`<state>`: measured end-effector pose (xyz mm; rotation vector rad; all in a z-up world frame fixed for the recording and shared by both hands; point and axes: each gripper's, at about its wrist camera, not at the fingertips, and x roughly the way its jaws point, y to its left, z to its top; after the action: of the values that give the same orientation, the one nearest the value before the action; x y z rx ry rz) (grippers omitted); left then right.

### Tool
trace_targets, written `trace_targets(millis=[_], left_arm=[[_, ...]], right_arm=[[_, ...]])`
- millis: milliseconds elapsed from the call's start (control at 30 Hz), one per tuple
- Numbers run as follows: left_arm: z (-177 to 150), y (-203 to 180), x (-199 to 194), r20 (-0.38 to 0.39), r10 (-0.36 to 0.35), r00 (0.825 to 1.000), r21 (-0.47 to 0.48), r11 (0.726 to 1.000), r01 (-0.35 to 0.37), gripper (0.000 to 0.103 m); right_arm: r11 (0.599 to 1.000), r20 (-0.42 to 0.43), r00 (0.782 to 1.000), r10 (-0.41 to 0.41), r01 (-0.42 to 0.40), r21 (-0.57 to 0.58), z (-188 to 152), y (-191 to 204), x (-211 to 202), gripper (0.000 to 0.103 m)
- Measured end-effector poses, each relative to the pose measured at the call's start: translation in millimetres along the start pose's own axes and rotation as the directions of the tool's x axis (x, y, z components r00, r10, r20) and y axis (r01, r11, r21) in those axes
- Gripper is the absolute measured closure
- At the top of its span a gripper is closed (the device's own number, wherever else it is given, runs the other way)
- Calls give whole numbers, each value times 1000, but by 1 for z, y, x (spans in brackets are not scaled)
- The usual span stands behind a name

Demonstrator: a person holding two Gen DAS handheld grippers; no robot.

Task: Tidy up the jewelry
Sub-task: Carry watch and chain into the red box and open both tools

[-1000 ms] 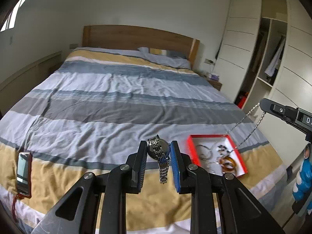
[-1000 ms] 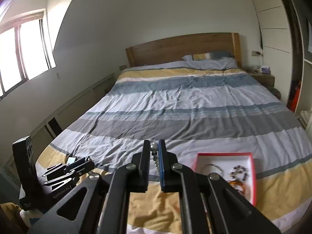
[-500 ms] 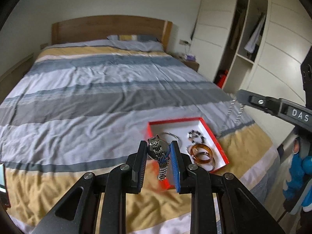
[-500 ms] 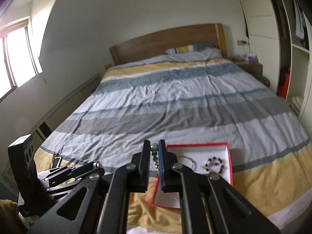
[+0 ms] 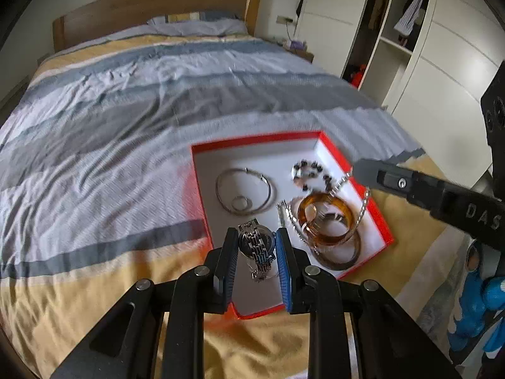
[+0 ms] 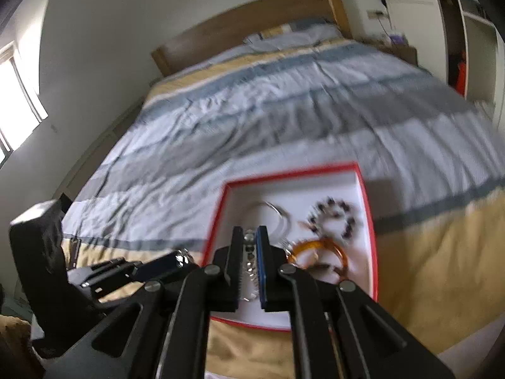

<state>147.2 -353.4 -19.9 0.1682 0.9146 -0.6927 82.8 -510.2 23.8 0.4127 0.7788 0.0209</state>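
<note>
Bedroom, striped blanket (image 5: 126, 132) on the bed, red box (image 5: 372, 195) of jewelry sitting near the foot end.

Left wrist view: left gripper (image 5: 256, 241) is clamped on a silver watch (image 5: 257, 246), hanging over the near corner of the box. Inside it are a thin silver hoop (image 5: 244, 194), a dark bead bracelet (image 5: 311, 175) and amber bangles (image 5: 328, 221). The right gripper (image 5: 359, 168) pokes in from the right with a silver chain (image 5: 363, 203) draped down onto the bangles. Right wrist view, pretty blurry: right gripper (image 6: 250, 237) is pinched tight on the chain (image 6: 249, 252), right over the box (image 6: 367, 221), with the left gripper (image 6: 180, 257) low on the left.
</note>
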Motion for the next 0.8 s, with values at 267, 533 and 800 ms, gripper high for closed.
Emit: trace_targets(millis=[267,533,800], left_arm=[[-12,-7,39,-72,6,997,9,1000,-6,79],[-19,-11,61,-112,26,993,6,1000,-26,79],[-22,-14,64,-115,42,992,10,999,-41,79]], right_arm=[[998,-67,997,-43,46,51,-24,-45,27,95],[997,-86,994,-64,66,26,-41,-56,31,95],[997,-100,993,-67,70,27,-49,-61,32,93]])
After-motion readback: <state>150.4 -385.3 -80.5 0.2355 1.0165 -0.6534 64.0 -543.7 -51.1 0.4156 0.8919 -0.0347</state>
